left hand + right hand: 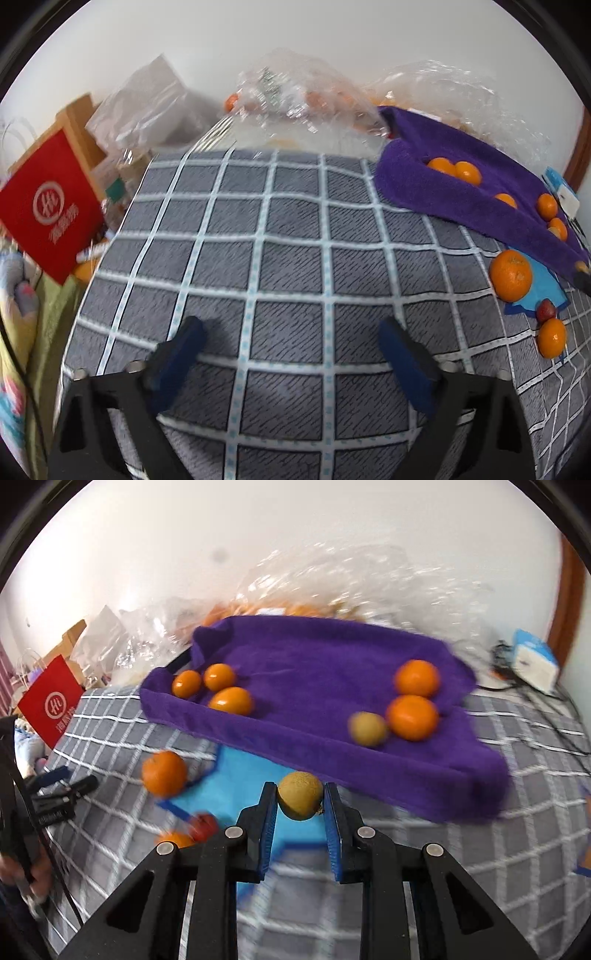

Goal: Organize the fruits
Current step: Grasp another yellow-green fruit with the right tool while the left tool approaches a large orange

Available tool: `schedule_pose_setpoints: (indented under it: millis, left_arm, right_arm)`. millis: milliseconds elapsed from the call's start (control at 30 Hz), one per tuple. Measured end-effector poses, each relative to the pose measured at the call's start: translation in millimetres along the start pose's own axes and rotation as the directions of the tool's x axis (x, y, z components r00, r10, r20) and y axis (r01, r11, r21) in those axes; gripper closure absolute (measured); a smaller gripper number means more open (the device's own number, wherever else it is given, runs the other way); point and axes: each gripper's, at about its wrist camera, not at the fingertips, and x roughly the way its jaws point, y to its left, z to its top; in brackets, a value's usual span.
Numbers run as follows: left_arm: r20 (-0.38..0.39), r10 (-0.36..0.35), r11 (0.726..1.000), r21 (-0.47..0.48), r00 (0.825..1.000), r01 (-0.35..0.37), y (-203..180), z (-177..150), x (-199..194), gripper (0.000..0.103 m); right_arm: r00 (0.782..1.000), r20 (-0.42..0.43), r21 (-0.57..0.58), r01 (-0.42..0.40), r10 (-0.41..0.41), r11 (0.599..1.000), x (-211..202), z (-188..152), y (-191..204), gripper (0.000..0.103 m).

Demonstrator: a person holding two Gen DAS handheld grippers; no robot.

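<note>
1. The right gripper (300, 799) had its fingers clamped on a brownish-yellow kiwi (300, 800) – held above the blue sheet (236, 786), just in front of the purple towel (332, 657).
2. The left gripper (291, 332) had its fingers wide apart with nothing between them – it hung over the grey checked bedspread (240, 229).
3. The purple towel covered a tray-like shape; in the right wrist view three small oranges (219, 676) sat in its left part.
4. In its right part sat two bigger oranges (413, 717), with a second kiwi (367, 728), blurred, just beside them.
5. Outside the towel, a large orange (511, 274) lay at the blue sheet's edge.
6. Nearer lay a small red fruit (546, 311) touching another orange (551, 338).
7. Behind were clear plastic bags (295, 92) with more oranges inside, and a red paper bag (51, 206) at the left.
</note>
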Motion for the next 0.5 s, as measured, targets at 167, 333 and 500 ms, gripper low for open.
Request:
schedule_pose_setpoints:
  millis: [167, 333, 500]
  left_arm:
    - [-0.037, -0.012, 1.000, -0.010, 0.999, 0.011, -9.4, 3.2, -6.0, 0.014]
    - [-0.012, -0.150, 0.988, 0.028, 0.989, 0.150, -49.2, 6.8, -19.8, 0.022]
    - [-0.009, -0.266, 0.961, 0.082, 0.964, 0.266, -96.0, 18.8, -22.9, 0.022]
  right_arm:
    - [0.999, -0.011, 0.037, 0.043, -0.043, 0.998, -18.4, -10.5, -36.6, 0.078]
    - [0.995, 0.040, 0.050, 0.092, -0.094, 0.994, -25.7, -19.3, -54.1, 0.078]
    - [0.998, 0.058, 0.087, 0.032, -0.037, 0.996, -19.2, -22.9, -59.2, 0.078]
